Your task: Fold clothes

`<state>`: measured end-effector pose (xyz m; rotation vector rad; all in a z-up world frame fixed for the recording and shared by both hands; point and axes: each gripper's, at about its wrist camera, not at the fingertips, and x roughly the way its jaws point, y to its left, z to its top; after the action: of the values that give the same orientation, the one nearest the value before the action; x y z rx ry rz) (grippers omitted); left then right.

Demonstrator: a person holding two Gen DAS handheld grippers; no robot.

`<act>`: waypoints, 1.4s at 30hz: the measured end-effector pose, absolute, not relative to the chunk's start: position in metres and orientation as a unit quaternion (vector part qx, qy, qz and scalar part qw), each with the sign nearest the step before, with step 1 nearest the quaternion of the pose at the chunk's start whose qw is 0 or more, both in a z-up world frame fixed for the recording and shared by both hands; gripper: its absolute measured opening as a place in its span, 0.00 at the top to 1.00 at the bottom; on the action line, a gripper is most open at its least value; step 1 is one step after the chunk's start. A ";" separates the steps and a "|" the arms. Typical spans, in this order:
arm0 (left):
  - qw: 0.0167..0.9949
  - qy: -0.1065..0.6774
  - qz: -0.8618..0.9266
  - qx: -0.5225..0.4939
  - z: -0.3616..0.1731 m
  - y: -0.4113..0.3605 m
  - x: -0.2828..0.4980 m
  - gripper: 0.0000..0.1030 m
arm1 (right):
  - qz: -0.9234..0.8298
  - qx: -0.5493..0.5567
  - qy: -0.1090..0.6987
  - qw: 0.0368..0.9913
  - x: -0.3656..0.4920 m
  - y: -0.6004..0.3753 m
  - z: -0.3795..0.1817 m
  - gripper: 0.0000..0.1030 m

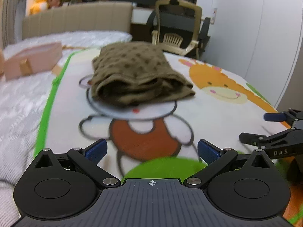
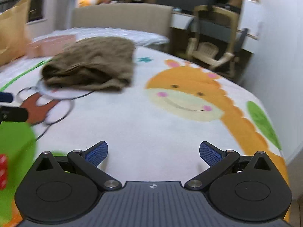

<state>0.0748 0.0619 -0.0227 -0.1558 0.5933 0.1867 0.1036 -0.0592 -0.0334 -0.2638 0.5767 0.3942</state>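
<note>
A brown dotted garment (image 1: 136,73) lies folded in a thick bundle on a cartoon-print blanket (image 1: 217,117) on the bed. It also shows in the right wrist view (image 2: 90,64), ahead and to the left. My left gripper (image 1: 152,151) is open and empty, a short way in front of the bundle. My right gripper (image 2: 153,152) is open and empty over the blanket (image 2: 151,117), further from the garment. The right gripper's fingers (image 1: 274,116) show at the right edge of the left wrist view. The left gripper's fingertips (image 2: 6,96) show at the left edge of the right wrist view.
A pink box (image 1: 32,60) lies on the white bedding left of the blanket. A beige headboard (image 1: 75,19) is behind it. A chair (image 1: 180,26) and a desk stand beyond the bed on the right. A brown paper bag (image 2: 13,32) stands at far left.
</note>
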 end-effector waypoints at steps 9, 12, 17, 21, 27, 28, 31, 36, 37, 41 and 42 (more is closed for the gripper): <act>0.934 0.330 0.124 -0.065 -0.033 0.060 0.096 0.00 | 0.230 -0.092 0.321 0.914 0.145 -0.057 -0.041 0.00; 0.934 0.331 0.124 -0.059 -0.034 0.059 0.097 0.00 | 0.236 -0.075 0.328 0.912 0.148 -0.059 -0.042 0.00; 0.933 0.335 0.124 -0.052 -0.036 0.057 0.099 0.00 | 0.235 -0.076 0.328 0.912 0.146 -0.058 -0.043 0.00; 0.932 0.337 0.126 -0.048 -0.036 0.056 0.100 0.00 | 0.234 -0.077 0.328 0.912 0.147 -0.057 -0.043 0.00; 0.932 0.337 0.126 -0.047 -0.036 0.056 0.100 0.00 | 0.234 -0.076 0.328 0.912 0.146 -0.057 -0.043 0.00; 0.932 0.337 0.126 -0.047 -0.036 0.056 0.100 0.00 | 0.234 -0.076 0.328 0.912 0.146 -0.057 -0.042 0.00; 0.932 0.337 0.126 -0.047 -0.036 0.056 0.100 0.00 | 0.234 -0.076 0.328 0.912 0.146 -0.057 -0.042 0.00; 0.932 0.337 0.127 -0.047 -0.036 0.056 0.100 0.00 | 0.235 -0.076 0.328 0.912 0.146 -0.057 -0.043 0.00; 0.932 0.337 0.127 -0.047 -0.036 0.056 0.100 0.00 | 0.235 -0.076 0.328 0.912 0.146 -0.057 -0.043 0.00; 0.932 0.338 0.127 -0.046 -0.036 0.056 0.100 0.00 | 0.235 -0.076 0.328 0.912 0.146 -0.057 -0.043 0.00; 0.931 0.338 0.127 -0.046 -0.036 0.056 0.100 0.00 | 0.235 -0.076 0.328 0.912 0.146 -0.057 -0.043 0.00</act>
<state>0.1001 0.0558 -0.0364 -0.0933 0.6912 0.2608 0.1462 -0.0575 -0.0426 -0.1560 0.6752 0.4837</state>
